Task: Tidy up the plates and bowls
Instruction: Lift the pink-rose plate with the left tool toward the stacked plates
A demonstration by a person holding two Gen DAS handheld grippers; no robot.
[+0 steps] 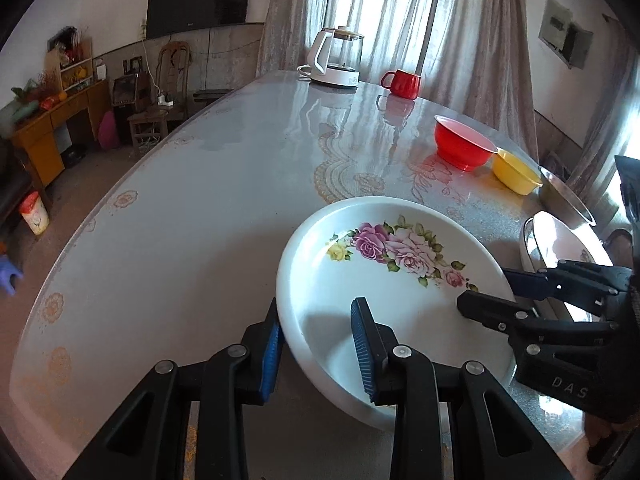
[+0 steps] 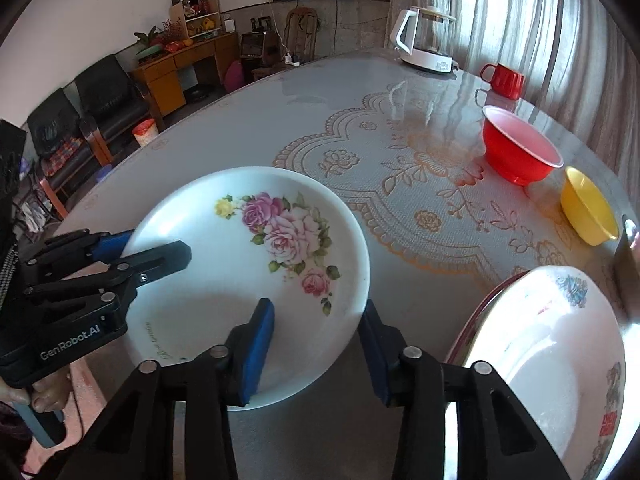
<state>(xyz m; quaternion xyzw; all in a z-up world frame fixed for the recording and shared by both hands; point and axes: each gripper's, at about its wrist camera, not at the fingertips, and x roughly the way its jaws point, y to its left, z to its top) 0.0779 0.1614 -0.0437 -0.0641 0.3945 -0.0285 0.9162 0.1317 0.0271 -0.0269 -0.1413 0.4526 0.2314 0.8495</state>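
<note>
left claw (image 1: 318, 348) spread astride rim | right claw (image 2: 316, 350) spread astride rim | round glossy rose plate (image 2: 224, 264)

Left gripper (image 1: 318, 350): jaws parted, one blue pad on each side of a rim, level and pointing forward.
Right gripper (image 2: 316, 354): jaws parted the same way, opposite the left.

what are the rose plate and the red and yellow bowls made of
Rose plate: probably glazed ceramic or melamine; smooth glossy white with a printed flower decal. Red bowl: likely thin plastic; light glows through its wall. Yellow bowl: likely plastic too; even, saturated colour with a soft sheen.
</note>
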